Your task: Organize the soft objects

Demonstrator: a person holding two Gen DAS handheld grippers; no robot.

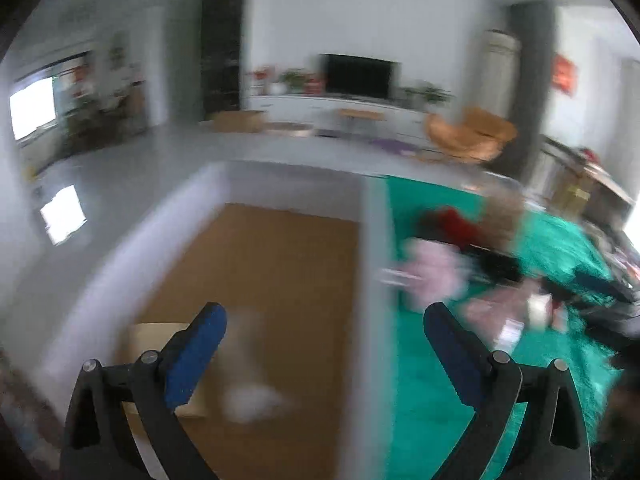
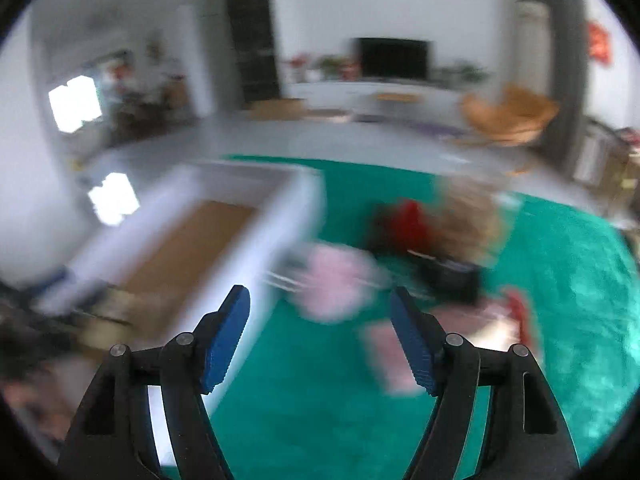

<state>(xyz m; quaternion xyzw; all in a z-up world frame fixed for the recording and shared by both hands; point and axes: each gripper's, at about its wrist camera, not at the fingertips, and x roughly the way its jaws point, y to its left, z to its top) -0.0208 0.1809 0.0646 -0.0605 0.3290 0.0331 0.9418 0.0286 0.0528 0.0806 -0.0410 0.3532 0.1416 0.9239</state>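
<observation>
- Both grippers, left gripper (image 1: 325, 322) and right gripper (image 2: 320, 304), show jaws wide, holding nothing.
- Beyond the right jaws, a blurred pink soft toy (image 2: 336, 280) looks light and squashy; pinch its plump middle.

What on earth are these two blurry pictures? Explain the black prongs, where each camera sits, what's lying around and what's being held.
No robot here: a person carries a two-finger gripper in each hand, with a fisheye camera on each looking along its fingers. One picture comes from the left gripper, the other from the right gripper. Both stand open, holding nothing. Below lies a green cloth strewn with soft things, blurred: something pink, something red. Beside it is a white box with a brown bottom.
</observation>
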